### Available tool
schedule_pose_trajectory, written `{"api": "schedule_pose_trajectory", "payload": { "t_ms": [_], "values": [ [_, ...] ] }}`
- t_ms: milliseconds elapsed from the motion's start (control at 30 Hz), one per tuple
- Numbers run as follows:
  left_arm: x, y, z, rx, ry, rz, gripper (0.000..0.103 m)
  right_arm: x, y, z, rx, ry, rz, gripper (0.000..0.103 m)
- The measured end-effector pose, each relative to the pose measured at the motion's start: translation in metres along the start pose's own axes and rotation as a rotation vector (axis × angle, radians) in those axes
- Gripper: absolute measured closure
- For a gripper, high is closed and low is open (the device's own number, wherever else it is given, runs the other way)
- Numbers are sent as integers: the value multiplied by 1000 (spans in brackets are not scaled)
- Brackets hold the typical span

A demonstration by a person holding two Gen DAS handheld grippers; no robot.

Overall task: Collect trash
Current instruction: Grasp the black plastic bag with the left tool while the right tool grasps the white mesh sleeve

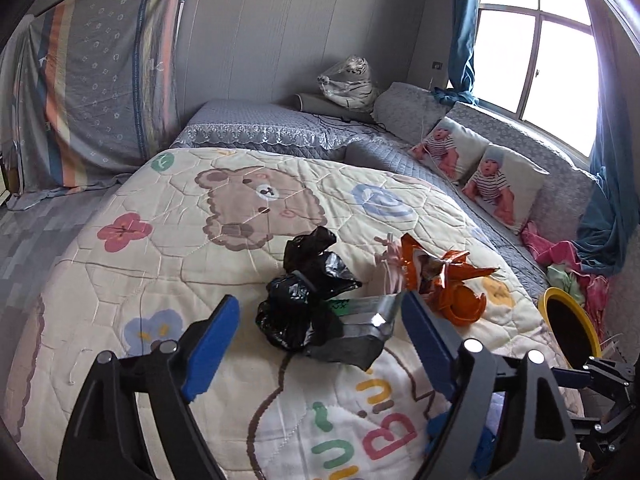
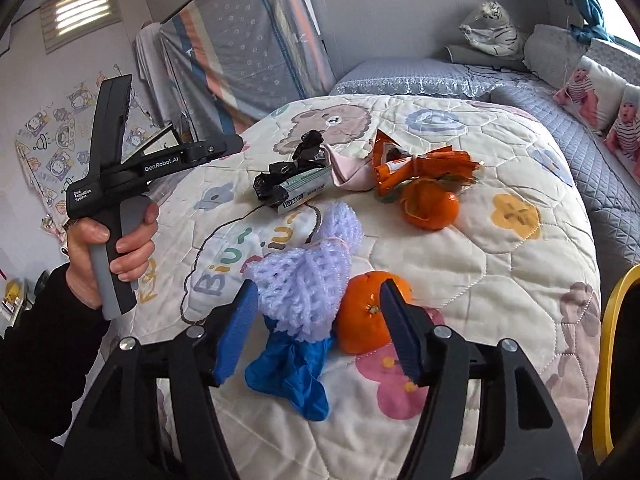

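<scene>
Trash lies on a cartoon quilt (image 1: 160,264). In the left wrist view my left gripper (image 1: 320,324) is open, its jaws either side of a crumpled black plastic bag (image 1: 296,312) and a grey foil carton (image 1: 360,332). An orange wrapper (image 1: 436,268) and orange peel (image 1: 466,304) lie just right. In the right wrist view my right gripper (image 2: 318,320) is open around a lilac foam fruit net (image 2: 308,280), a blue crumpled glove (image 2: 296,372) and an orange peel (image 2: 366,312). Further off lie the black bag (image 2: 296,164), carton (image 2: 304,194), pink paper (image 2: 348,170), orange wrapper (image 2: 420,166) and another peel (image 2: 430,206).
A yellow-rimmed bin (image 1: 572,328) stands by the bed's right edge, and also shows in the right wrist view (image 2: 616,360). Baby-print pillows (image 1: 476,168), a plush tiger (image 1: 352,84) and a window (image 1: 536,40) are beyond. A hand holds the left gripper's handle (image 2: 116,208).
</scene>
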State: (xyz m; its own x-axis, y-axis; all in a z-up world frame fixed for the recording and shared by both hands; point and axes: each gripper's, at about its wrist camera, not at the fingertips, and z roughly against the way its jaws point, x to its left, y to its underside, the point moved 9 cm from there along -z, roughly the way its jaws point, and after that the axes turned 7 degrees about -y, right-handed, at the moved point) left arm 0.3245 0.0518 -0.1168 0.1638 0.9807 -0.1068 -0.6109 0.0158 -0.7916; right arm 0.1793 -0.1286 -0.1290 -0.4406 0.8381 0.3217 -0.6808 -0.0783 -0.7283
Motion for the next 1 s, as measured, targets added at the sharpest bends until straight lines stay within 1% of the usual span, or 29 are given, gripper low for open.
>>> {"api": "schedule_pose_trajectory", "payload": {
  "t_ms": [67,167,267,400,500,600,667,700,733,767,800,833,933,1000],
  "values": [
    [5,1,-8,16,-4,15,22,6,-2,-6,8,4,20,38],
    [11,-1,-22,42,-6,32,22,9,-6,-14,11,41,45,38],
    [13,-9,-39,59,-14,17,22,8,-10,-21,19,77,57,38],
    [8,-20,-66,97,-3,15,22,4,-11,-33,41,95,57,38],
    [3,-28,-85,111,-11,2,22,0,-12,-39,55,98,44,38],
    [-3,-32,-102,129,-9,-14,22,-7,-11,-46,69,109,28,38],
    [-3,-31,-115,152,-13,-12,22,-11,-9,-51,85,99,9,38],
    [-2,-30,-119,163,-15,-5,25,-12,-9,-53,90,96,2,38],
    [-2,-28,-125,176,-14,5,31,-14,-9,-55,91,96,2,38],
    [-2,-26,-129,188,-14,10,34,-15,-9,-56,92,97,2,40],
    [-2,-24,-131,192,-11,13,38,-16,-10,-58,95,95,-3,44],
    [-3,-23,-132,193,-8,10,45,-18,-10,-60,98,94,-13,49],
    [-8,-19,-136,202,-5,-12,58,-22,-11,-65,108,87,-26,57],
    [-11,-17,-138,205,-12,-27,62,-22,-12,-66,111,80,-28,61]
  ]
}}
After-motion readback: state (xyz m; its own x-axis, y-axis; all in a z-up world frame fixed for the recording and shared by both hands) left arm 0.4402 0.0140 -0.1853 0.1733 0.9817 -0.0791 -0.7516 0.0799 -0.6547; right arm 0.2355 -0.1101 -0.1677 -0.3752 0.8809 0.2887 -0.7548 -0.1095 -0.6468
